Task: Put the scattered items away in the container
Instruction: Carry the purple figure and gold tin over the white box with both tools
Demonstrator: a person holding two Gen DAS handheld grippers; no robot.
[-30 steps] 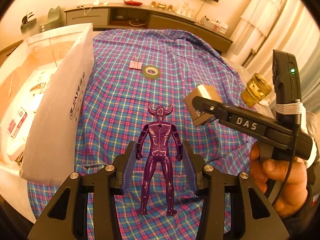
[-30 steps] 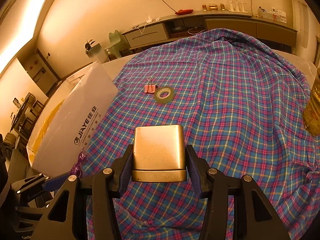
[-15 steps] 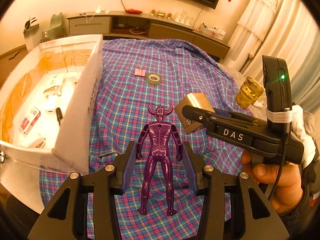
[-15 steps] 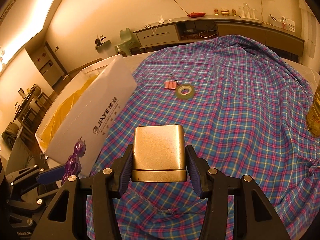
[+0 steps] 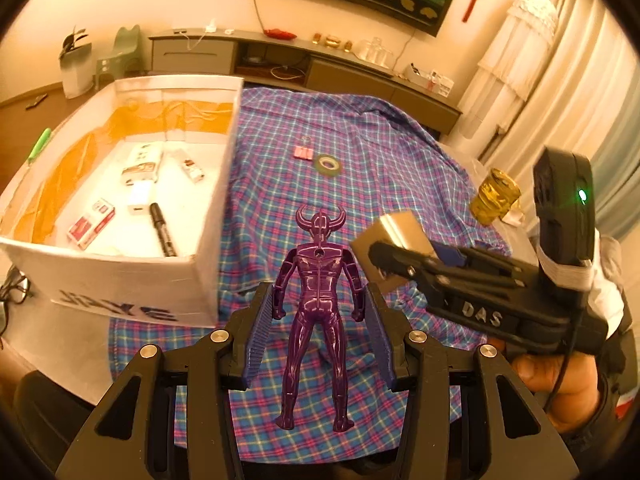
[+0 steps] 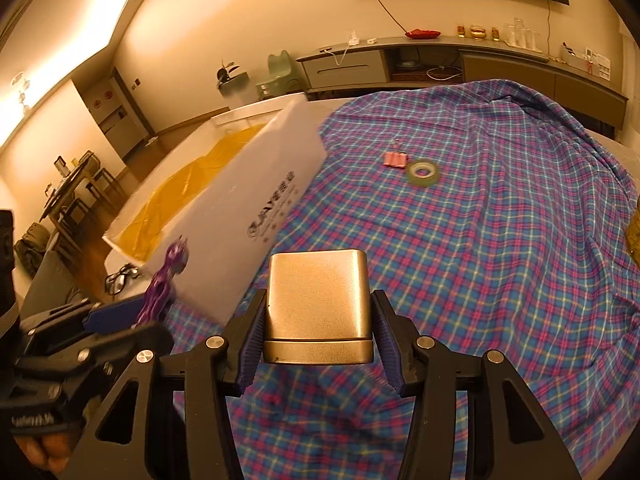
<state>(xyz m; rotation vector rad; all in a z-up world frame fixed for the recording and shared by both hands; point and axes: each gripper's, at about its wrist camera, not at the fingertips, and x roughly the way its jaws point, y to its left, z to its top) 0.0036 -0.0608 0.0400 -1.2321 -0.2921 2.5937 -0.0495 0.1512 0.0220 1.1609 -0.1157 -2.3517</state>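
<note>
fingers of left gripper clamped on purple figure; right gripper on gold box. both carried nearer white container; drop-off pending.

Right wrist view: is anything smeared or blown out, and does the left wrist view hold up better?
Right wrist view: the white box is motion-smeared, its print soft; the ceiling light strip is blown out; the gold tin in the right gripper stays sharp. Left wrist view: the box print blurs too, the purple figure is crisp; both carry an orange cast and fisheye bending.
</note>
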